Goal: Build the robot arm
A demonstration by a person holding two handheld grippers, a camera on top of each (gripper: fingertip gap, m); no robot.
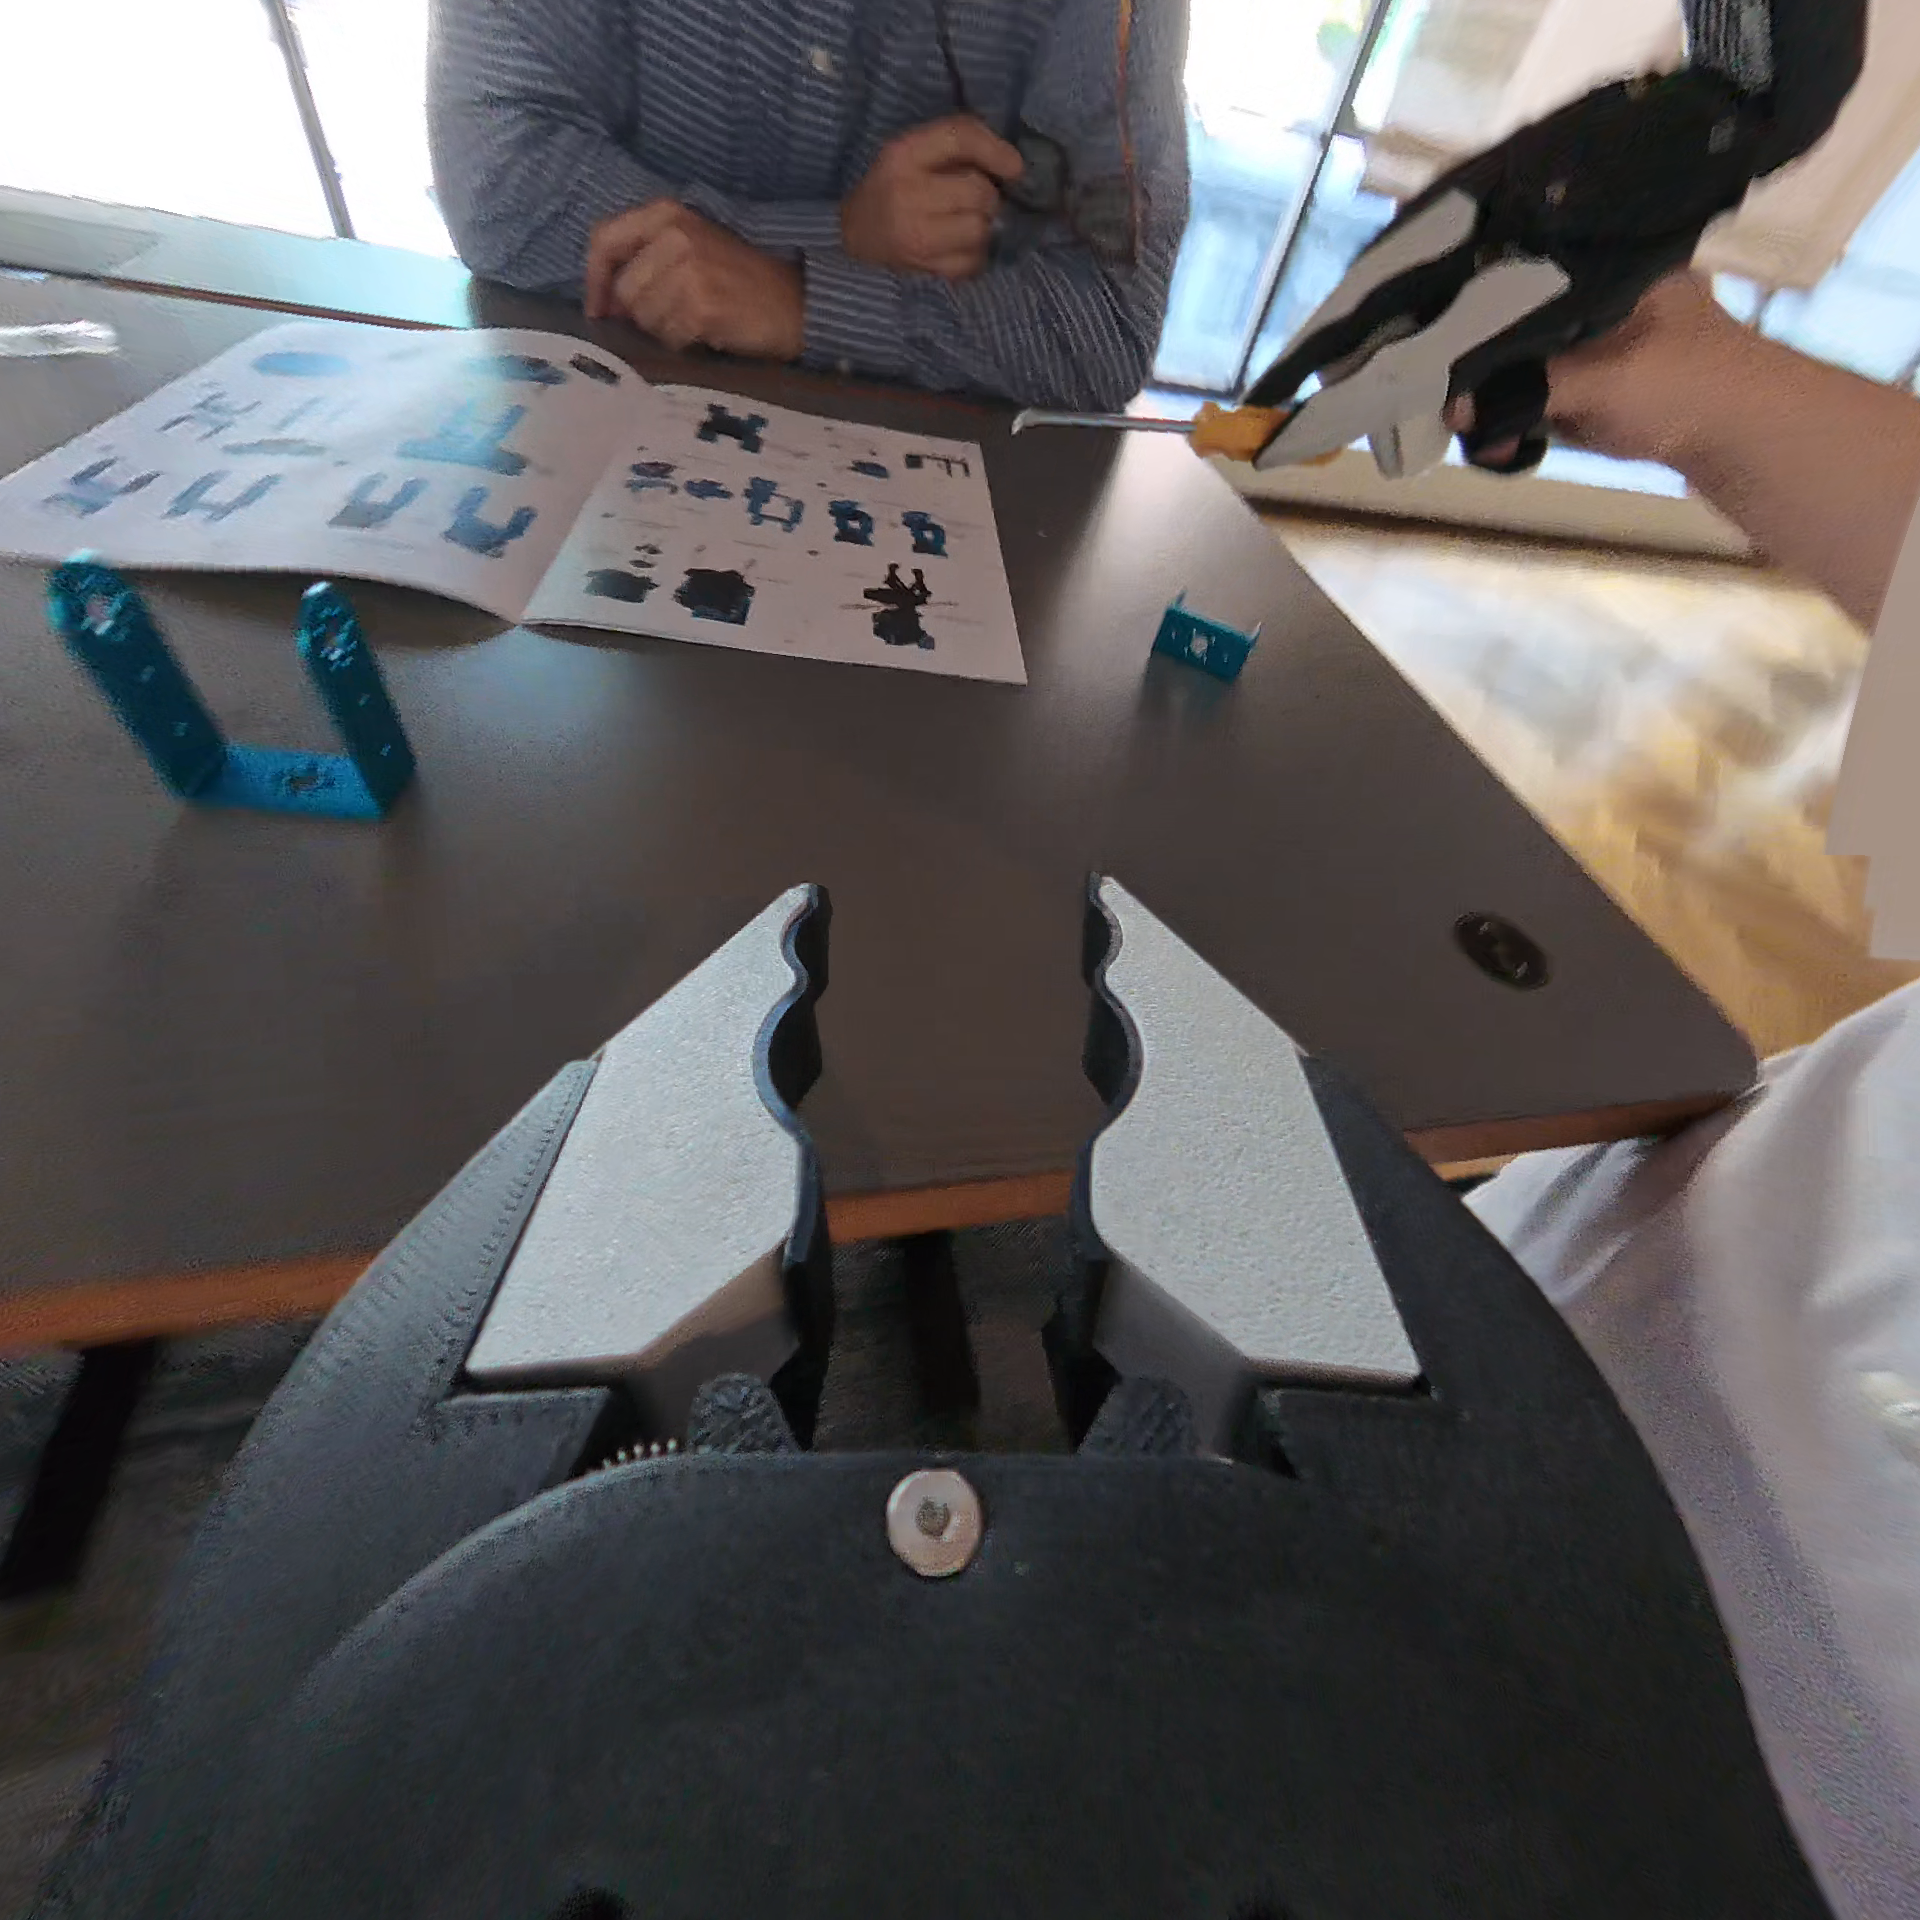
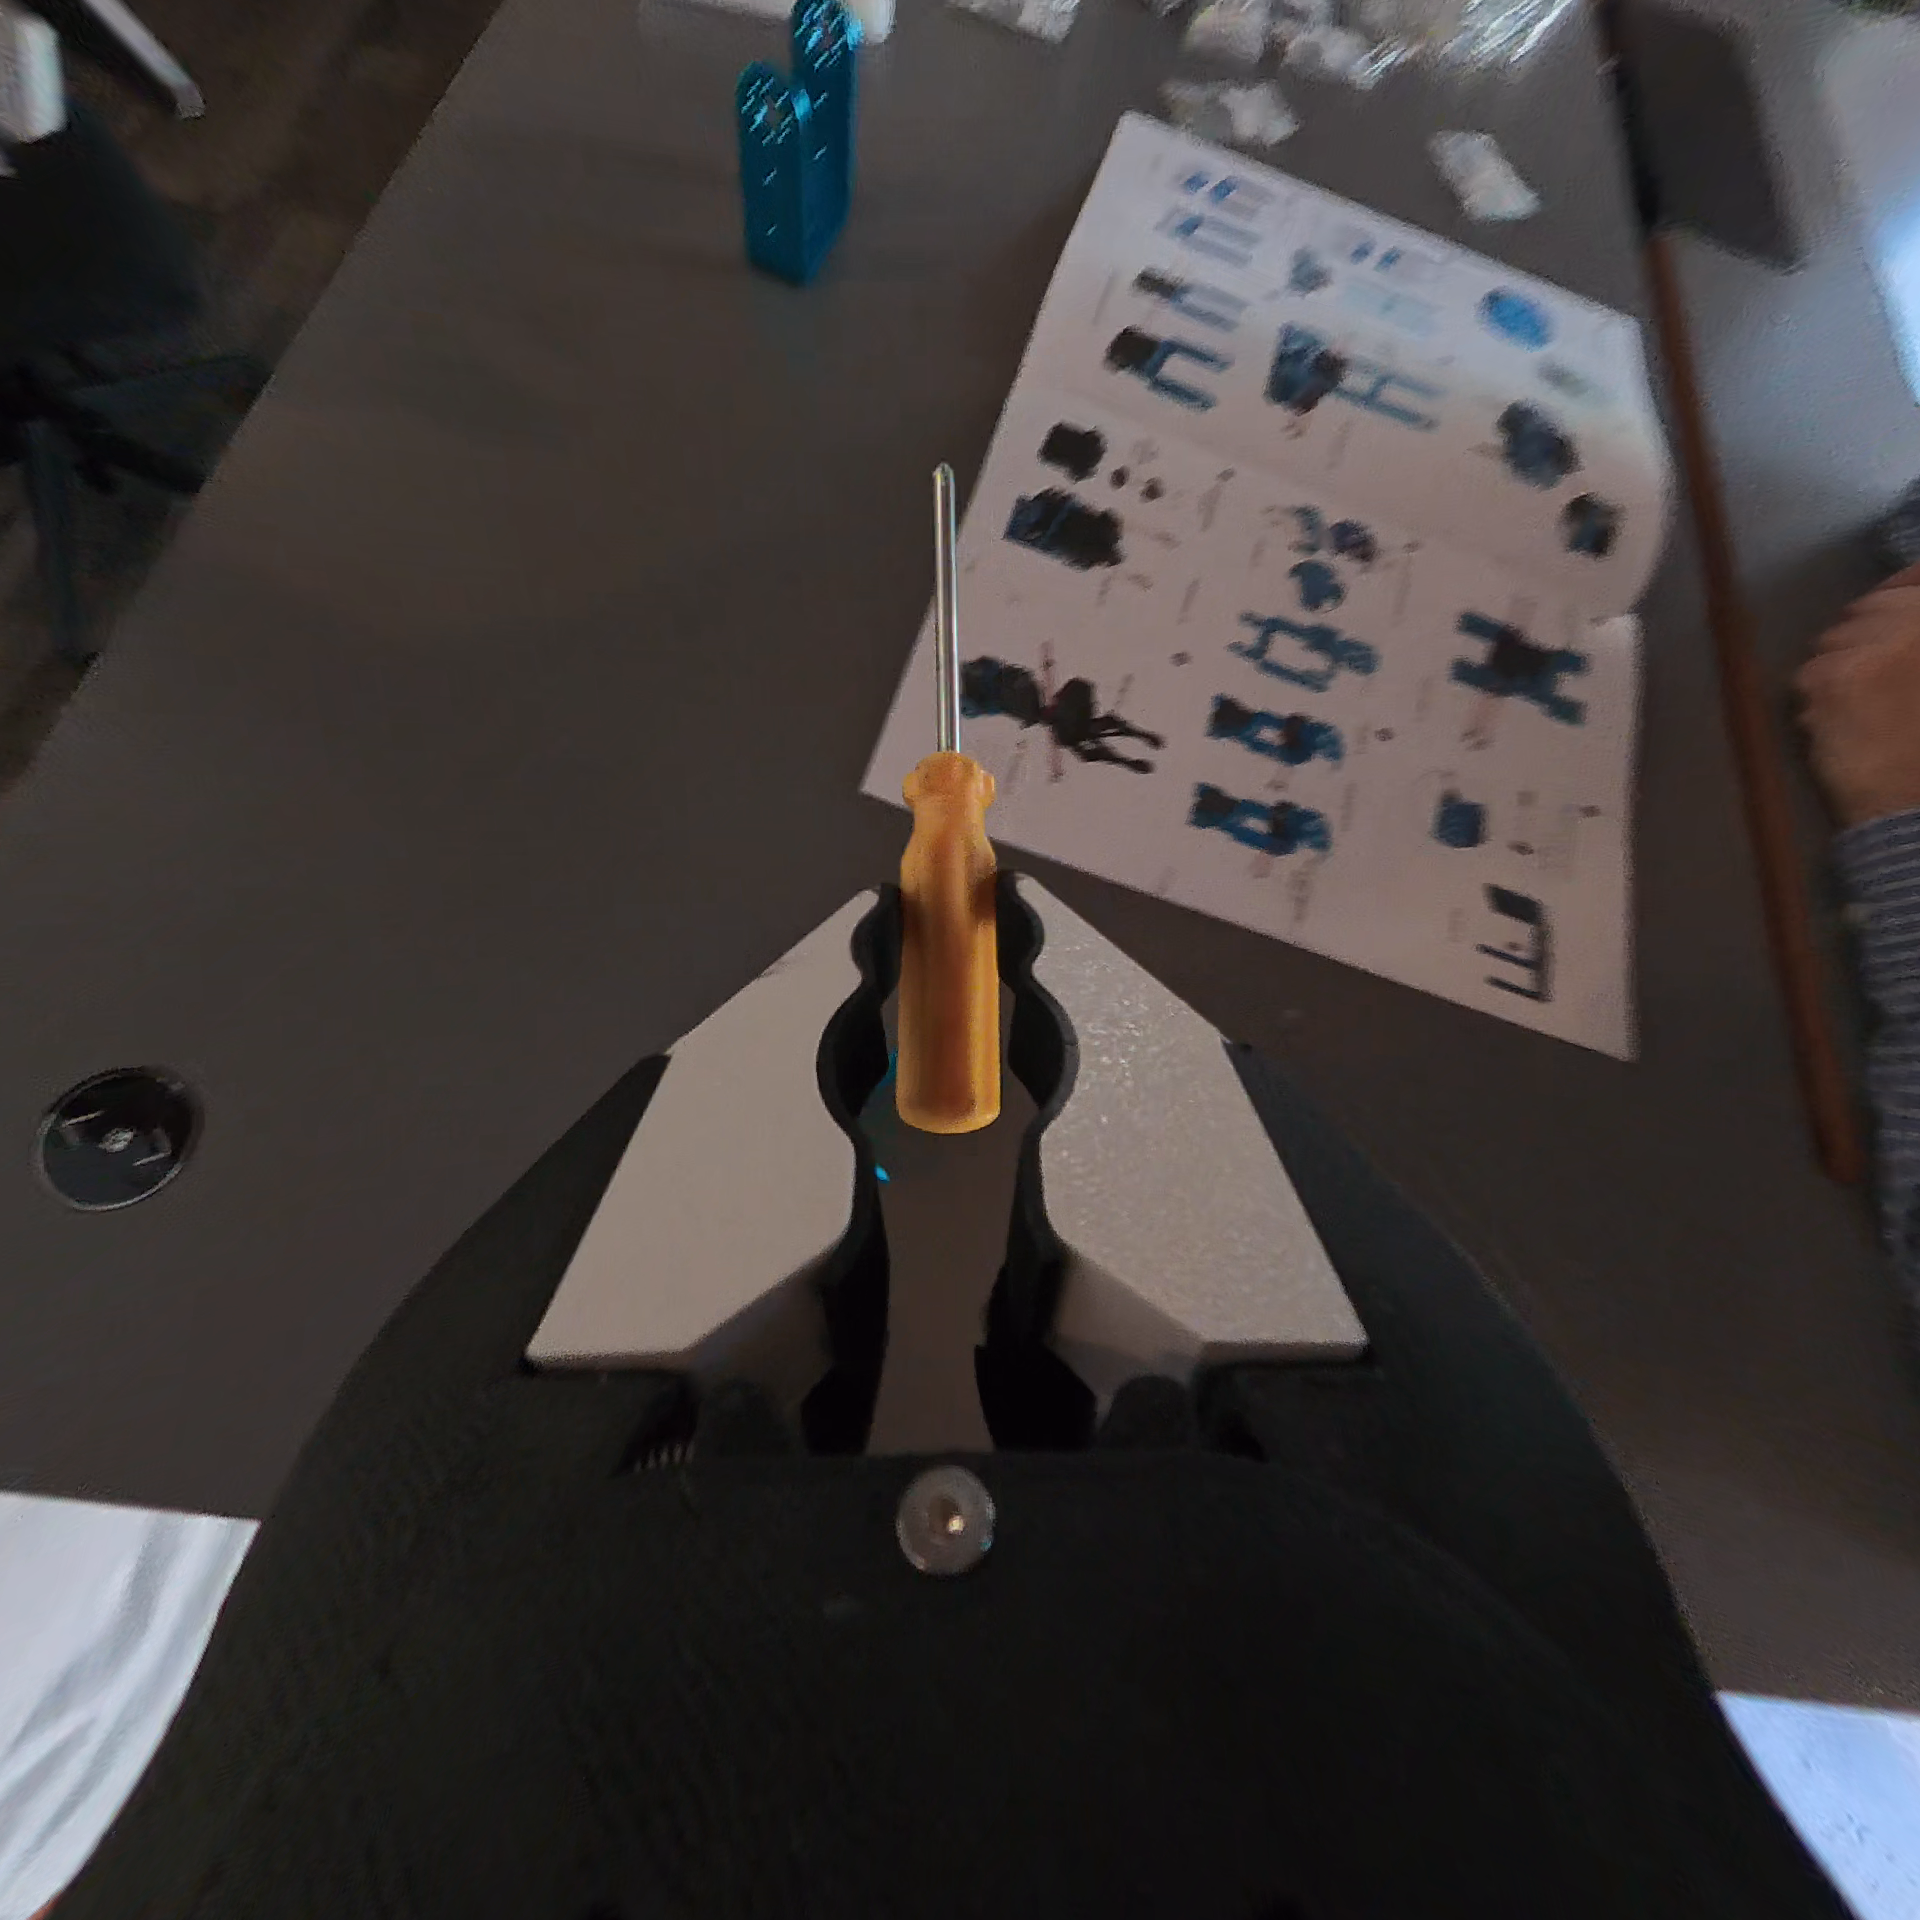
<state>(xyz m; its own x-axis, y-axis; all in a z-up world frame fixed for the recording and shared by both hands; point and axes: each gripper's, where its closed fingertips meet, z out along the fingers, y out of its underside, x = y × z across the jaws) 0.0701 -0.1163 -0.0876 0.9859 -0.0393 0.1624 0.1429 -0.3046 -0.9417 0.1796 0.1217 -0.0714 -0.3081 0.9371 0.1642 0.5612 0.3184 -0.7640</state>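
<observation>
My right gripper (image 2: 945, 904) is shut on a small screwdriver (image 2: 948, 935) with an orange handle, its thin metal shaft pointing forward over the dark table (image 2: 468, 727). It also shows in the left wrist view (image 1: 1288, 431), held above the table's right edge with the screwdriver (image 1: 1226, 428) pointing left. My left gripper (image 1: 956, 914) is open and empty, hovering over the table's near edge. A large blue U-shaped bracket (image 1: 223, 696) stands on the table at the left; it also shows in the right wrist view (image 2: 798, 145). A small blue bracket (image 1: 1202, 641) sits near the right edge.
An open printed booklet (image 1: 499, 499) lies on the table (image 1: 831, 790); it also shows in the right wrist view (image 2: 1309, 582). A person in a striped shirt (image 1: 790, 156) sits across with hands at the far edge. A round black insert (image 1: 1499, 949) sits near the corner. Small clear bags (image 2: 1247, 62) lie at the far end. Some 25 cm of space lies between my two pairs of fingers. The left gripper is farther from the small blue bracket (image 1: 1202, 641), some 25 cm, than the right, some 8 cm.
</observation>
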